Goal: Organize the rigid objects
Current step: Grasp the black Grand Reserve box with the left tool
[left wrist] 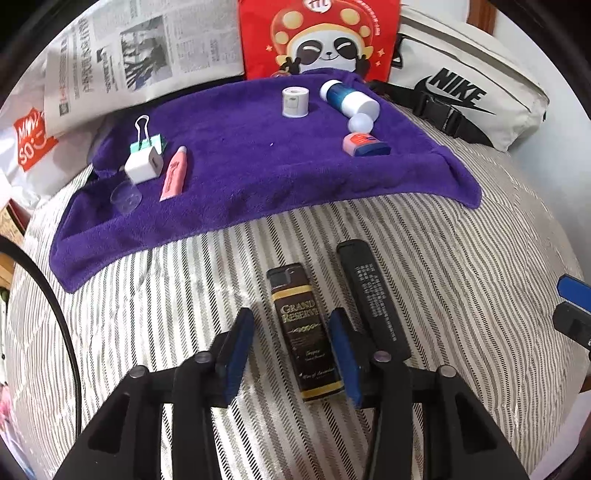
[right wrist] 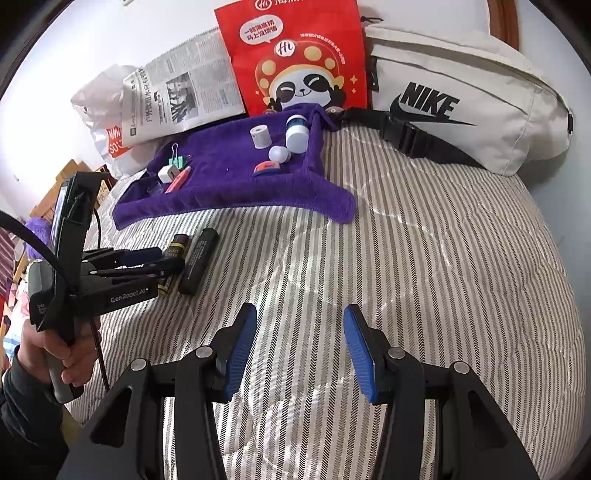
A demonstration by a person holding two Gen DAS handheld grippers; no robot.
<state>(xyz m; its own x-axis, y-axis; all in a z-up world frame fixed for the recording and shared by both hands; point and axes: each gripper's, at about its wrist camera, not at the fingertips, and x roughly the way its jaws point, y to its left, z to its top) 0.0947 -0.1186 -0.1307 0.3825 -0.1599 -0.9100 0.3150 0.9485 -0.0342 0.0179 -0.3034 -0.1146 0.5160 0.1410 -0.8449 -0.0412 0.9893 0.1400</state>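
While flat on the quilt — lighter, cap toward towel, between left gripper's unclamped pads.

A bed filled most of both views, covered with a quilted bedspread in grey and white stripes. Behind the bed stood a plain white wall, evenly lit by soft light. At the top right corner a brown wooden frame was visible against the wall. On the left, beside the bed, some light wooden furniture appeared, only partly seen.
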